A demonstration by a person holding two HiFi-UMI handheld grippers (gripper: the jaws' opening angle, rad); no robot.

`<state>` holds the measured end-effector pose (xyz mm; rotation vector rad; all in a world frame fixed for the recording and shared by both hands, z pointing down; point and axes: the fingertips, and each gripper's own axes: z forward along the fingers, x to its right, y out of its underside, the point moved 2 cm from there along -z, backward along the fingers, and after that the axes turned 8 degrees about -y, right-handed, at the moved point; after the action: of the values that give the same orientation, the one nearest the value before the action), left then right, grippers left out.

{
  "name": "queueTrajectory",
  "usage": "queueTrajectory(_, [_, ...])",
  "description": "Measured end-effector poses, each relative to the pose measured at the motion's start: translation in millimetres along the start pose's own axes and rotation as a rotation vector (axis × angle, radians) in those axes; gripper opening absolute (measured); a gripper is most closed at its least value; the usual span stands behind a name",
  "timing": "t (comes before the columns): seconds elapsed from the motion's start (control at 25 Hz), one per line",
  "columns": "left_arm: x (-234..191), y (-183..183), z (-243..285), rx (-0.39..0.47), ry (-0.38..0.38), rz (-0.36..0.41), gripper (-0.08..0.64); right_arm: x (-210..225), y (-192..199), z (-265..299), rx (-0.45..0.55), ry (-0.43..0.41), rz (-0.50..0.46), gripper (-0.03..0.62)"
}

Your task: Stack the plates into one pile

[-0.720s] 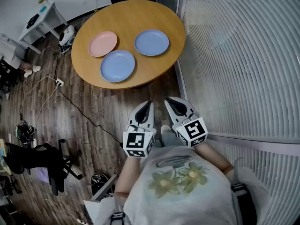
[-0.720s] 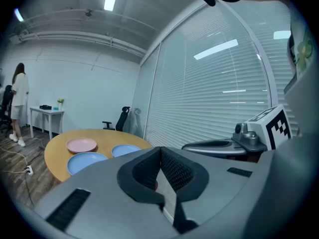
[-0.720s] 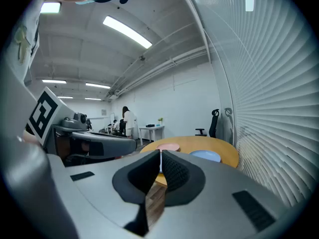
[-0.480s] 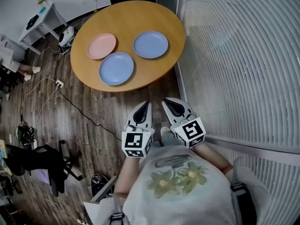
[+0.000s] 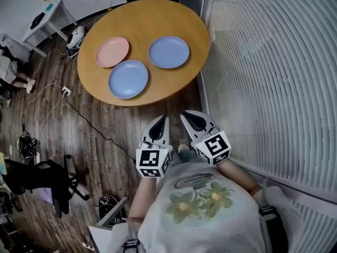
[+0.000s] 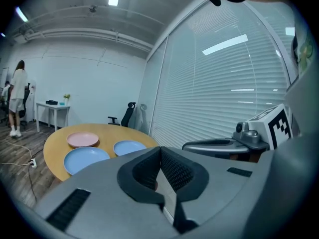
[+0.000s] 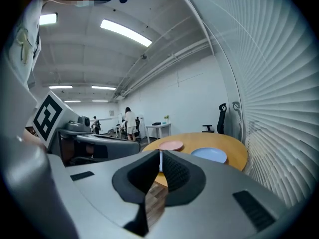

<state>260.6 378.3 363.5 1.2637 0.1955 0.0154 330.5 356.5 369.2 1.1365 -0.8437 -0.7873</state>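
Three plates lie singly on the round wooden counter (image 5: 152,20), none stacked. The pink plate (image 5: 112,51) is at the left. The nearer blue plate (image 5: 128,79) is just beside it, toward me. The other blue plate (image 5: 168,51) lies to the right, near the counter's edge by the window blinds (image 5: 263,62).

I stand on the wooden floor (image 5: 105,125), well back from the counter, with both tools held close in front of my chest. My left tool (image 5: 166,117) has its jaws pressed together with nothing between them. My right tool (image 5: 185,115) is likewise closed and empty, its pads meeting at the tip. Side by side, both tools point toward the counter, tilted slightly down and well short of any plate.
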Motion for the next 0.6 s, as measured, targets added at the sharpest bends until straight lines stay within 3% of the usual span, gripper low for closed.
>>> queueTrajectory(0.36, [-28,17,52,-0.047,-0.015,0.003,0.018,39,27,36,-0.055,0.009,0.042,0.048])
queueTrajectory(0.6, [-70,-4,95,-0.079,-0.028,0.007,0.018,74,7,76,-0.065,0.028,0.056,0.048])
